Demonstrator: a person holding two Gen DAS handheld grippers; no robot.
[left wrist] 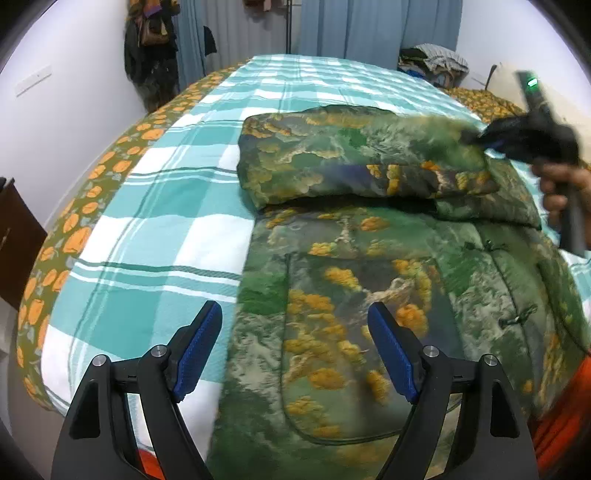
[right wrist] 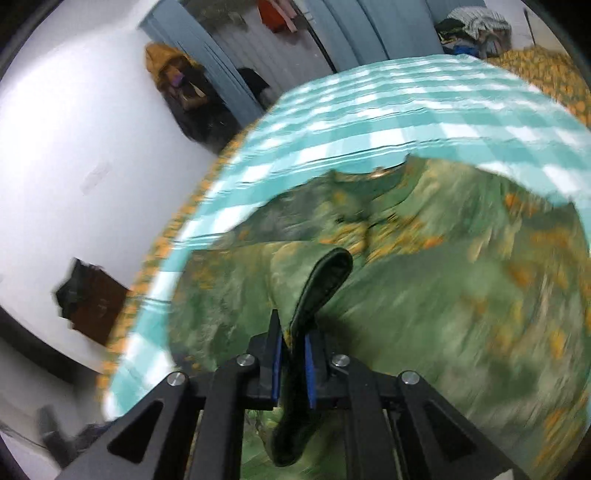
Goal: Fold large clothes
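Note:
A large green jacket (left wrist: 351, 288) printed with orange blossoms lies on a teal-and-white checked bedspread (left wrist: 155, 229). One sleeve (left wrist: 332, 166) is folded across its upper part. My left gripper (left wrist: 295, 332) hovers open over the jacket's near left edge, nothing between its blue pads (left wrist: 199, 343). In the left wrist view my right gripper (left wrist: 476, 138) pinches the sleeve's end at the far right, a hand (left wrist: 561, 192) holding its handle. The blurred right wrist view shows my right gripper (right wrist: 293, 350) shut on a dark-edged cuff (right wrist: 325, 280) of the jacket (right wrist: 424, 314).
A floral orange sheet (left wrist: 74, 229) edges the bed on the left, beside a white wall. A dark wooden cabinet (left wrist: 18, 240) stands by the bed's left side. Hanging clothes (left wrist: 151, 44) and blue curtains (left wrist: 369, 26) are at the back; a clothes pile (left wrist: 432, 61) sits far right.

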